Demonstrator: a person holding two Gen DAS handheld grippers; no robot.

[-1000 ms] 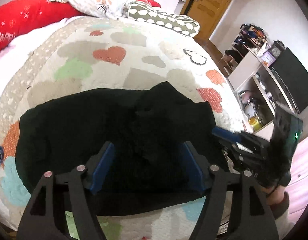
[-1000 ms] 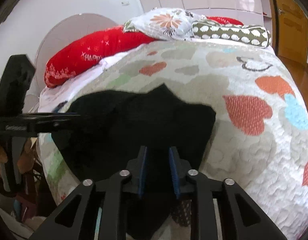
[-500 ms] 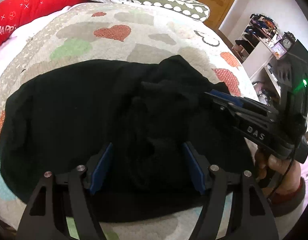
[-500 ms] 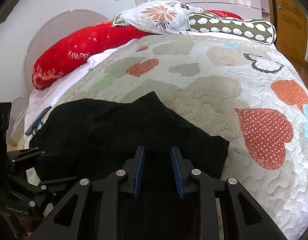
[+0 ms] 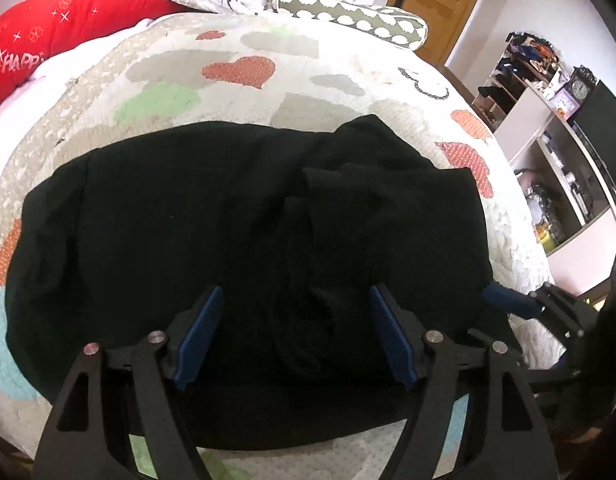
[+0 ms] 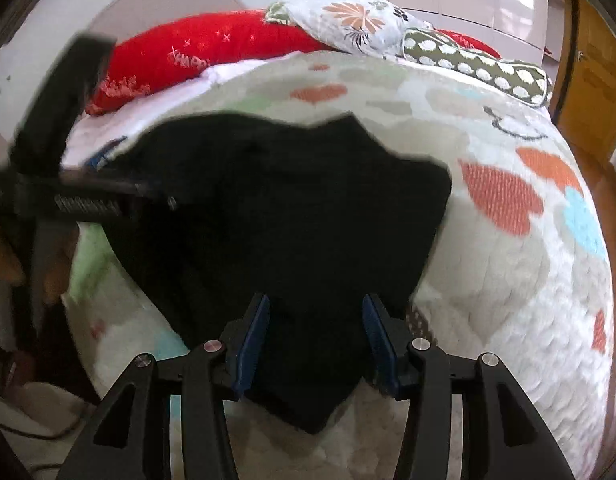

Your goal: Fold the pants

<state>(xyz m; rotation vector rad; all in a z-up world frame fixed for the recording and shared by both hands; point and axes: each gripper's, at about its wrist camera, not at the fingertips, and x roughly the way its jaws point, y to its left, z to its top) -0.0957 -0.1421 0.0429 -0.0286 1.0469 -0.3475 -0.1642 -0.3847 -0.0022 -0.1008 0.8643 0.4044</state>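
Black pants point(image 5: 244, 240) bunched in a rumpled heap on the heart-patterned quilt point(image 5: 236, 64) near the bed's foot edge, one corner drooping over it. Left gripper point(image 5: 294, 330) spread wide just above the near hem, blue pads point(image 5: 198, 332) apart, nothing pinched. Right gripper point(image 6: 314, 344) likewise spread over the drooping corner, fabric lying between its fingers. Red bolster point(image 6: 196, 52), floral pillow point(image 6: 348, 20) and spotted cushion point(image 6: 476, 68) at the headboard.
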